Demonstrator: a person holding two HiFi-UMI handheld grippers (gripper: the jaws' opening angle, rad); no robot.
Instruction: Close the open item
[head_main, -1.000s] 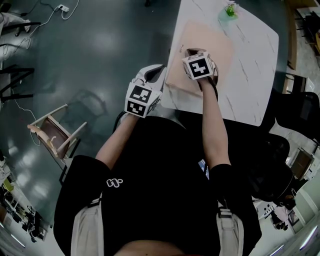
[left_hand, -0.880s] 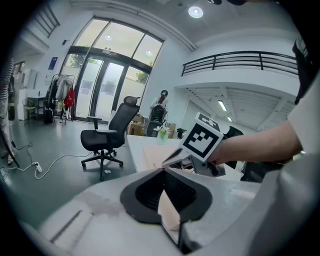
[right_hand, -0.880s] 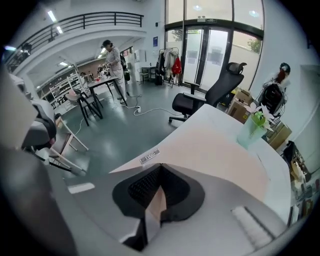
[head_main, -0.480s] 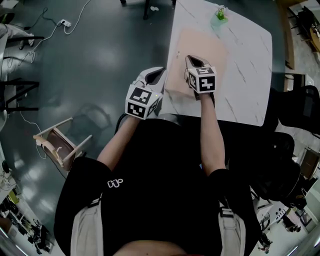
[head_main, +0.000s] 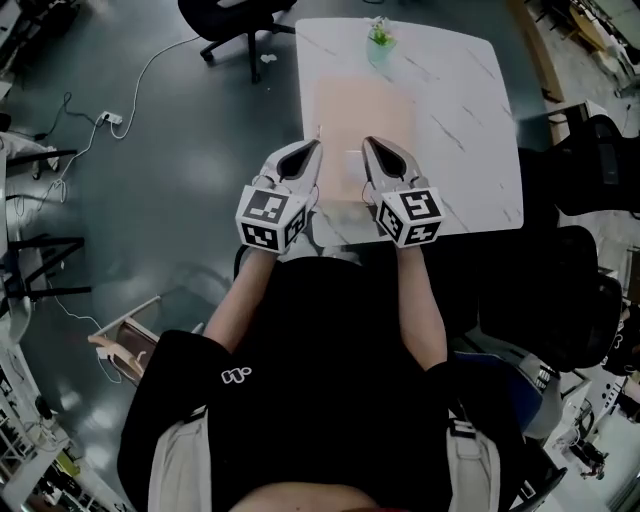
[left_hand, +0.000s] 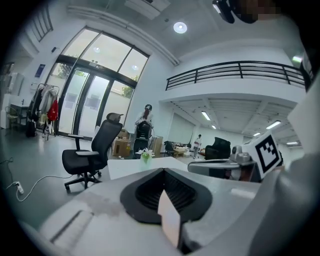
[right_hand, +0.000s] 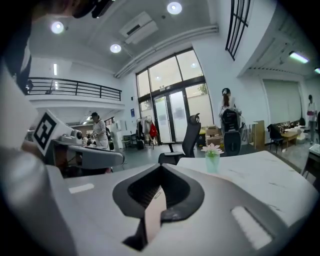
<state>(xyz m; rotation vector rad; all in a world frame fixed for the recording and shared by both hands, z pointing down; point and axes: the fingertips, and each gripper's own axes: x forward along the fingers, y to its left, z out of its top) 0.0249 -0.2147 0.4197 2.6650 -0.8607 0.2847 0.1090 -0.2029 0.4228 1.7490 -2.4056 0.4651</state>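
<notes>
Marble tabletop (head_main: 465, 110): white with grey veins, seen from above; a person in a black top stands at its near edge.
Task's thing: a pale peach flat item (head_main: 365, 105) lies along the middle of the tabletop as a single flat rectangle. I cannot tell from the head view whether it is open or closed.
Left tongs (head_main: 312, 148): jaws pressed together with nothing between them. The tip is held in the air and lines up with the near left edge of the peach item.
Right tongs (head_main: 369, 143): jaws likewise drawn tight together and empty. The tip is over the near part of the peach item, held above its surface.
Pair: side by side and near each other, both pointing away from the person toward the far edge; their marker cubes (head_main: 267, 219) sit at the rear ends.
Far edge: a small green vase (head_main: 379, 38) with a pale flower stands upright beyond the peach item, apart from it.
Floor: a black office chair (head_main: 225, 15) is past the far left corner. A wooden chair (head_main: 125, 345) is at the person's left, and a white cable (head_main: 150, 75) trails across.
</notes>
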